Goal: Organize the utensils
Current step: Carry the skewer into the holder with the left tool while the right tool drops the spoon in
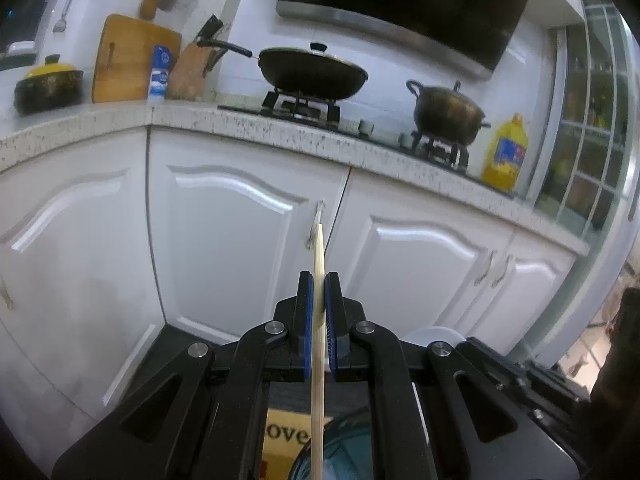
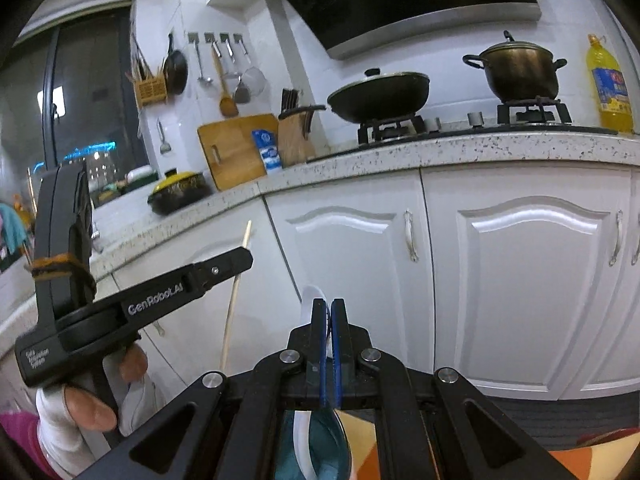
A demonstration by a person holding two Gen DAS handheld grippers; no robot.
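While both my tools are loaded and short of the counter, this is how I read it, left to right:

Utensil basket (image 2: 150, 88): up on the wall, well to the left of and above my left gripper in the right wrist view; I judge that is where the sticks go.

Left gripper (image 1: 319, 280): jaws nearly shut on a chopstick (image 1: 318, 320), which runs between the blue pads and pokes out ahead toward the cabinet door (image 1: 224, 236); from the right wrist view the same stick rises past its fingers.

Right gripper (image 2: 329, 306): clamped shut on a white spoon (image 2: 310, 300), handle sticking out just left of the jaws, bowl hanging below them.

Wok (image 2: 378, 94): ahead and above my right tool, on the stove; keep clear of it.

Doing it well: carry both high enough to pass the counter edge (image 2: 360, 160), hold the stick upright so its tip enters the basket first, and do not loosen either grip until the piece is seated.

Risk: the thin stick could pivot between the pads if I swing fast.
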